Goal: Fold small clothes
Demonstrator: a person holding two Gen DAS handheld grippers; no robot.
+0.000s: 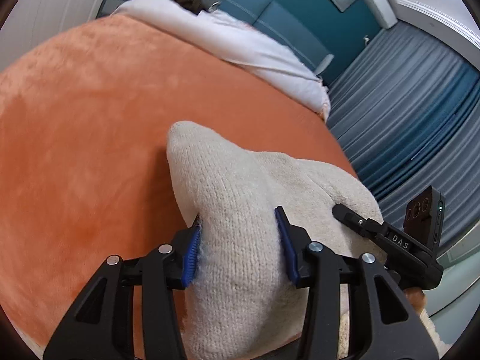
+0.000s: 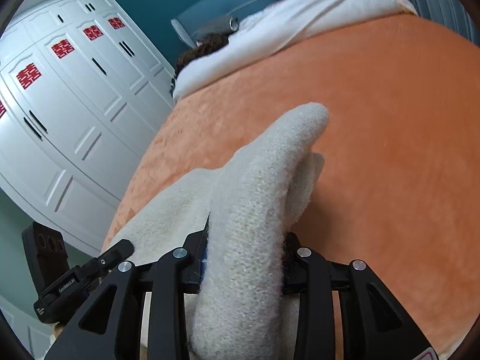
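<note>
Cream knitted wool garment (image 1: 240, 225) fills my nearest view, pinched in both left gripper (image 1: 240, 246) and right gripper (image 2: 244, 258) over the orange plush bedspread (image 1: 90, 120).

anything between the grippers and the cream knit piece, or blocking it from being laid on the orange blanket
Nothing visible. The left gripper and right gripper each already clamp the cream knit garment, and the orange blanket beyond it lies bare.

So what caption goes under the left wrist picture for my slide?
Left gripper pinches a cream knitted garment over the orange blanket, right gripper alongside.
</note>
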